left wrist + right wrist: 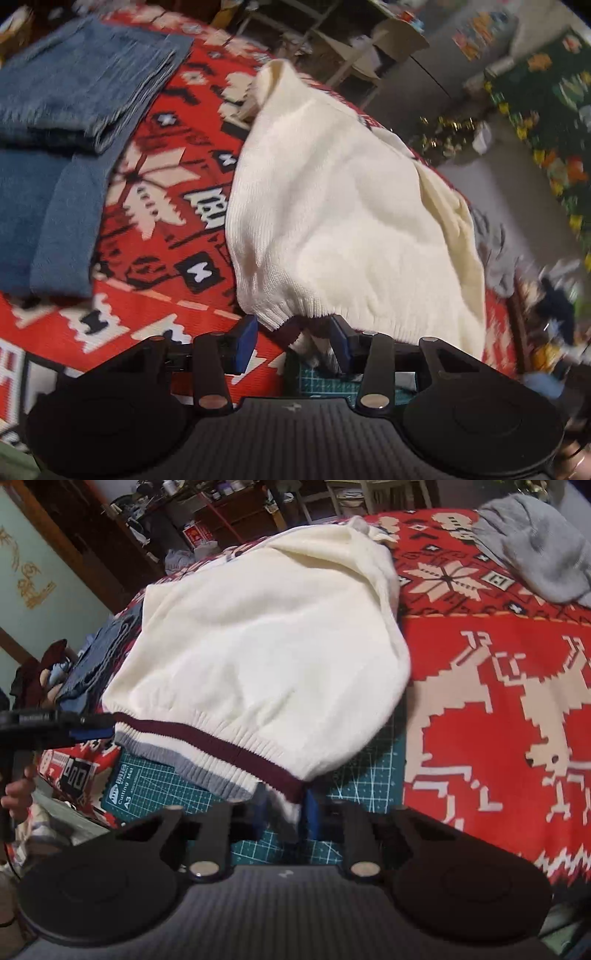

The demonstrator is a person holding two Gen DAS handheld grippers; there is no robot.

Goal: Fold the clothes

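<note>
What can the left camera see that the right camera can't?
Only the left camera shows the folded jeans up close and a person's sleeve far right.

Only the right camera shows the grey garment, the hem's maroon stripe full length, and the left gripper from the side.

Both show the white sweater, the red blanket, and the green cutting mat.

sweater (266,657) lies on the blanket (498,701), jeans (74,92) to its left.
</note>
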